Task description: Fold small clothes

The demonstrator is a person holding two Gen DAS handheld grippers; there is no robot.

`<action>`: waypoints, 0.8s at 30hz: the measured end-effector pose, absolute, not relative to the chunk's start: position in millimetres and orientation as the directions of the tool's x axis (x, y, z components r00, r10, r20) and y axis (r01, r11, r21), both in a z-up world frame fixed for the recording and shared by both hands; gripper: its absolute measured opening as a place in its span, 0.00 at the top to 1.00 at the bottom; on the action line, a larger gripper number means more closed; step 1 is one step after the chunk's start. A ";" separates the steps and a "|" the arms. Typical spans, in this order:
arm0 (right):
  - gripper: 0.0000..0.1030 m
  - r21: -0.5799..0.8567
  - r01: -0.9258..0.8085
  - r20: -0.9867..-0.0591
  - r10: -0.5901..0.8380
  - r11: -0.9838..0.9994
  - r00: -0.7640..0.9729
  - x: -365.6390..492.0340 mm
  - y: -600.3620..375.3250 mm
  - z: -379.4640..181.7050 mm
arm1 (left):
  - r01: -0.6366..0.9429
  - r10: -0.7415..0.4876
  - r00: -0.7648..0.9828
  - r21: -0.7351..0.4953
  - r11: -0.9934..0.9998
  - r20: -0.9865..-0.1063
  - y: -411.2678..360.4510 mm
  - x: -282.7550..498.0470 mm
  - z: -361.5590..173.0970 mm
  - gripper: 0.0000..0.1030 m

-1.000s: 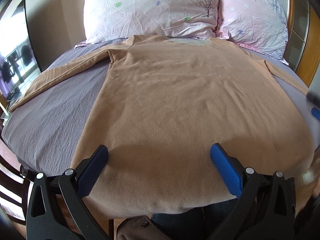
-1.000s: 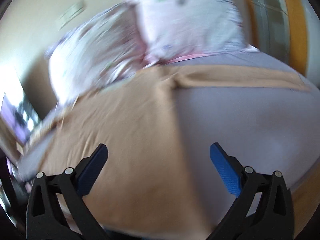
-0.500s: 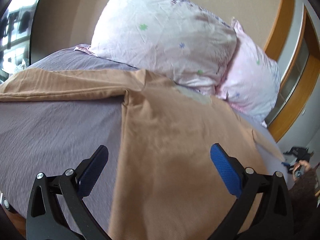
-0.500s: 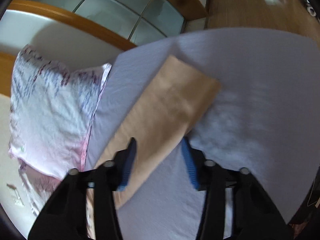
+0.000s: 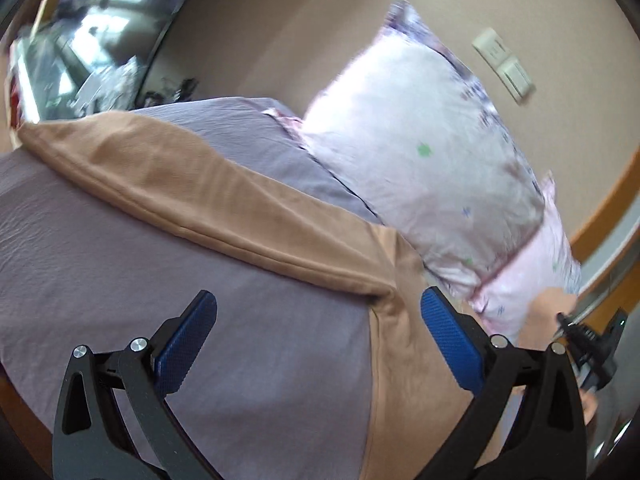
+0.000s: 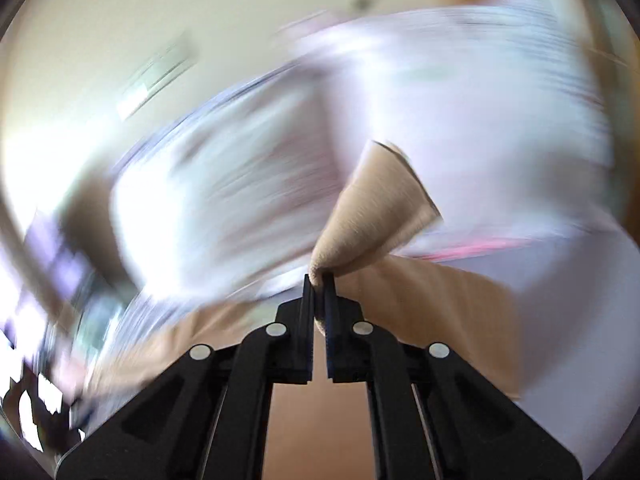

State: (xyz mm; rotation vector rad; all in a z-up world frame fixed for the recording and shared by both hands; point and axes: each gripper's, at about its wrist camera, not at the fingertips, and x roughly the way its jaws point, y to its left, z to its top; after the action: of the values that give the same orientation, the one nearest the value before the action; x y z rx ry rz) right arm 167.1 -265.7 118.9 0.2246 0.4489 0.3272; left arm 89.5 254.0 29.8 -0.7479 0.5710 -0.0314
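A tan long-sleeved shirt [image 5: 404, 344] lies spread on a grey-purple bed sheet [image 5: 120, 264]. Its left sleeve [image 5: 192, 184] stretches flat toward the far left. My left gripper [image 5: 318, 330] is open and empty, hovering above the armpit where that sleeve joins the body. My right gripper [image 6: 319, 280] is shut on the end of the right sleeve [image 6: 372, 216] and holds it lifted, the cuff fanning out above the jaws. The right wrist view is heavily blurred. The right gripper's body and the hand holding it show at the right edge of the left wrist view [image 5: 592, 344].
Two pale floral pillows [image 5: 432, 152] lean against the beige wall at the head of the bed. A wall switch [image 5: 504, 64] is above them. A wooden door frame [image 5: 608, 208] is at the right. A cluttered area [image 5: 80, 48] lies beyond the bed's far left edge.
My right gripper closed on the right sleeve end and lifted it, swinging fast. My left gripper moved left over the left armpit and sleeve, still open.
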 end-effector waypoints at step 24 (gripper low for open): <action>0.24 0.337 -0.497 -0.523 0.598 0.800 0.608 146.7 -184.3 60.6 | -0.526 -0.141 0.789 -0.776 0.349 -0.598 397.6 110.4 -1.6 0.31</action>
State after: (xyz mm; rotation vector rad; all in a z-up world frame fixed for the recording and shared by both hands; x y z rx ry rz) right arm 146.7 -184.3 60.6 0.1633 0.6630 0.6359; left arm 110.4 397.6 -1.6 -1.2097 0.6510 0.2733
